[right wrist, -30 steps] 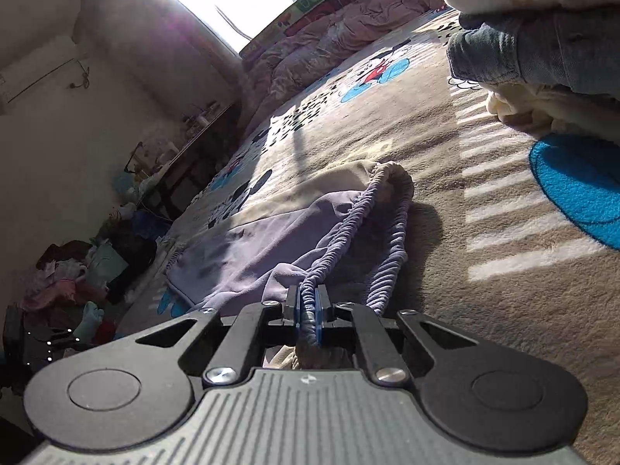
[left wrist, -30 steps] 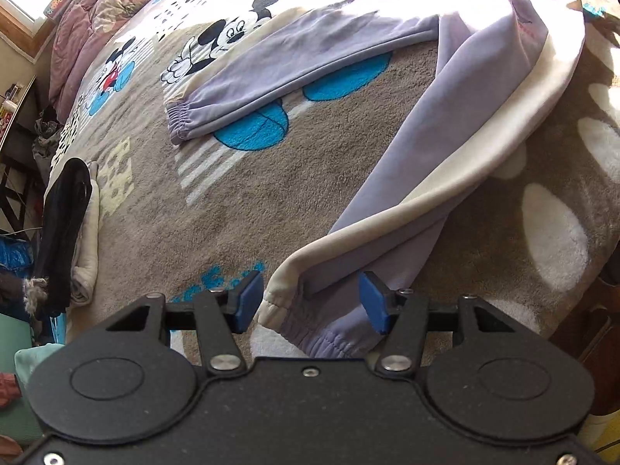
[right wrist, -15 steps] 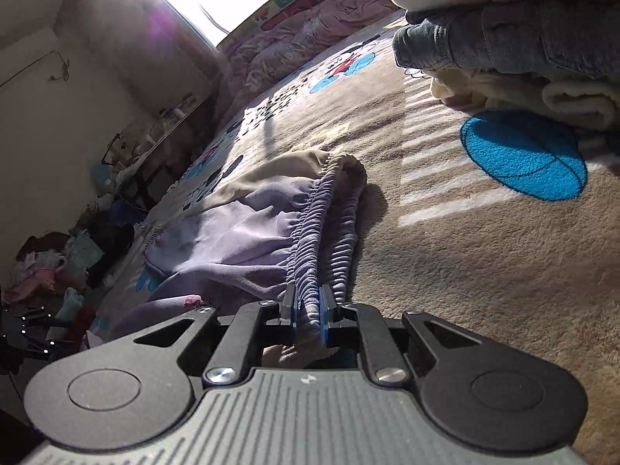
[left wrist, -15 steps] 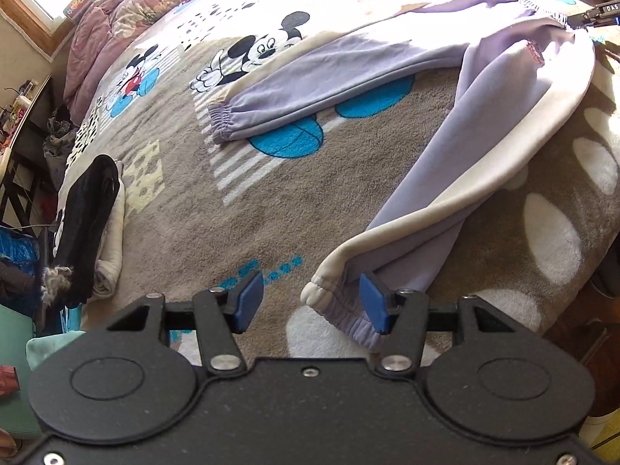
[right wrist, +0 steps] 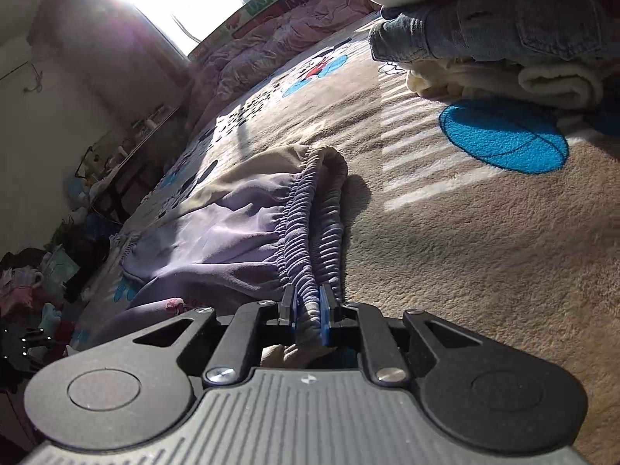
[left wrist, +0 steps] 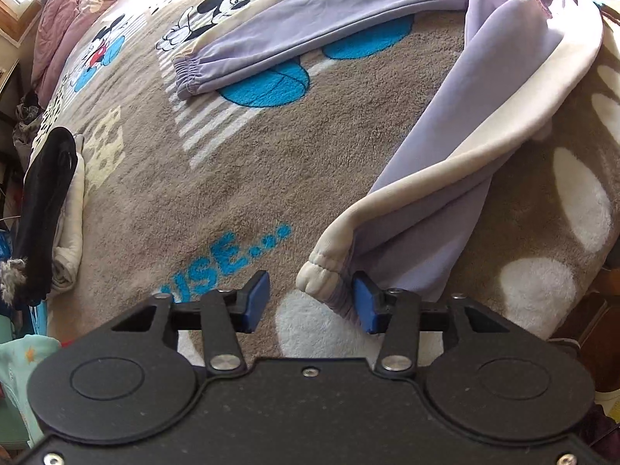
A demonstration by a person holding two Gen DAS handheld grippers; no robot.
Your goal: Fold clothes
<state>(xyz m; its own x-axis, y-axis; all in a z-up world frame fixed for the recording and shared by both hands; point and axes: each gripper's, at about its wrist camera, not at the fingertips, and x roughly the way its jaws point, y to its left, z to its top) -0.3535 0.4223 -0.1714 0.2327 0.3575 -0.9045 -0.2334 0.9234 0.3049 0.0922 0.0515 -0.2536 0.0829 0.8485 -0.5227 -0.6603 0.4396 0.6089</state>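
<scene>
Lilac sweatpants (left wrist: pixel 445 178) with a cream lining lie spread on a brown cartoon blanket (left wrist: pixel 240 178). The far leg's cuff (left wrist: pixel 190 77) rests flat near blue circles. The near leg's cuff (left wrist: pixel 325 275) lies between the blue pads of my left gripper (left wrist: pixel 310 302), close to the right pad; the jaws stand wide open. In the right wrist view my right gripper (right wrist: pixel 309 312) is shut on the ribbed waistband (right wrist: pixel 306 232), low over the blanket (right wrist: pixel 484 255).
A black garment on a rolled white one (left wrist: pixel 46 209) lies at the bed's left edge. A stack with folded jeans (right wrist: pixel 503 31) and cream cloth sits at the far right. A pink quilt (left wrist: pixel 77 11) lies under the window. Clutter covers the floor (right wrist: pixel 35 290).
The left gripper has drawn back and up; the near cuff now sits nearer its right pad. The right gripper, still clamped on the waistband, has moved closer to the folded stack.
</scene>
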